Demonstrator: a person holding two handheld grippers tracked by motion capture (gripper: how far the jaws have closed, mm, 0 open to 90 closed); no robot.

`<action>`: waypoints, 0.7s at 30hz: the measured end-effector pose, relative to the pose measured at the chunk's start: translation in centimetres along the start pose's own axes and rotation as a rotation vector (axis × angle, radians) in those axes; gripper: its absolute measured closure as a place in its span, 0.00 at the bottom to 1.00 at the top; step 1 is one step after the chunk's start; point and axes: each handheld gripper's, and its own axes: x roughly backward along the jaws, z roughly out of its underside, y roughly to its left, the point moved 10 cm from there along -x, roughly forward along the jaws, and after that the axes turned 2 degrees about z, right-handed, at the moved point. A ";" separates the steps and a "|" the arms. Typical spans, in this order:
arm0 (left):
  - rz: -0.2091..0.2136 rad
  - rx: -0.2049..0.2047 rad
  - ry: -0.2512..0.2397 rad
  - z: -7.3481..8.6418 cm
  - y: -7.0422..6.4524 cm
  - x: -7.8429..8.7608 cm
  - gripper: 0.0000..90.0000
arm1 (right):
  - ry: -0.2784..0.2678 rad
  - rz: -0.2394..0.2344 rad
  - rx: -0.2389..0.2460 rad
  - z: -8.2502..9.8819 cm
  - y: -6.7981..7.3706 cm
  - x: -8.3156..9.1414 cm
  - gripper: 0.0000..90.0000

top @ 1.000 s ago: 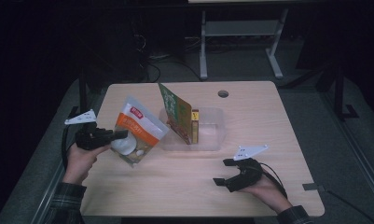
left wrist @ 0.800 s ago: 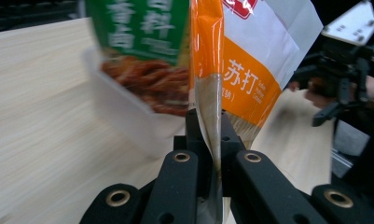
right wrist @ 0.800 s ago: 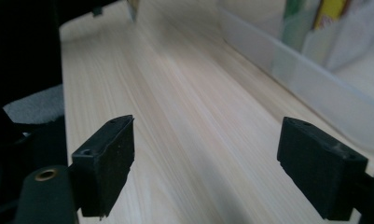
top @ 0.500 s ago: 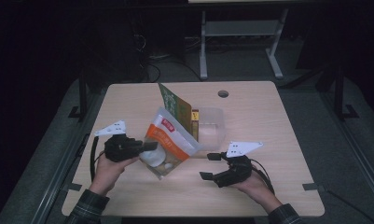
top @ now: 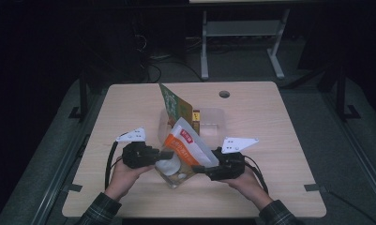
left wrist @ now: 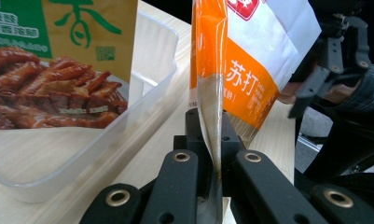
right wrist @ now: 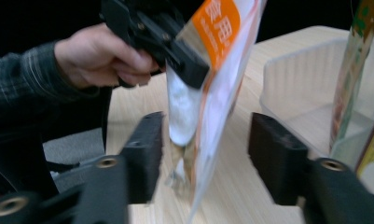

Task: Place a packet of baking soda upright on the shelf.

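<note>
While the left gripper (top: 166,153) pinched the pouch (top: 185,151) by its edge seam just before the tub (top: 216,123), the right gripper (top: 200,168) stood apart, straddling its lower end. With so thin a hold, the pouch could likely swing or slip if the right jaws closed off-centre.

Black jaws, brass-ringed screws, dark plaid sleeves (top: 97,212)

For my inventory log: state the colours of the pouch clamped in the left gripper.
Orange and white pouch, with a clear edge strip; clearest in the left gripper view.
</note>
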 end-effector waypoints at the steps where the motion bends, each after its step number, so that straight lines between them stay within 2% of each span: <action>1: 0.002 0.003 0.000 0.0 -0.1 -0.1 0.99 | -0.001 -0.006 -0.007 -0.1 0.1 -0.1 0.58; 6: 0.009 0.005 -0.009 -0.1 -0.2 -0.2 0.99 | 0.006 -0.010 -0.023 -0.2 0.0 -0.4 0.83; 12: 0.002 0.001 -0.003 0.0 -0.3 -0.5 0.99 | 0.024 -0.035 -0.073 0.0 -0.2 -0.3 0.99; 14: -0.001 -0.009 0.010 0.2 -0.3 -0.8 0.99 | 0.028 -0.051 -0.079 0.1 -0.1 -0.3 1.00; 17: -0.005 -0.033 0.033 0.5 -0.6 -1.5 0.99 | 0.035 -0.102 -0.064 0.0 0.7 -0.4 1.00; 21: 0.014 -0.038 0.034 0.7 -1.0 -2.1 0.98 | 0.031 -0.121 -0.027 -0.3 1.2 -0.2 1.00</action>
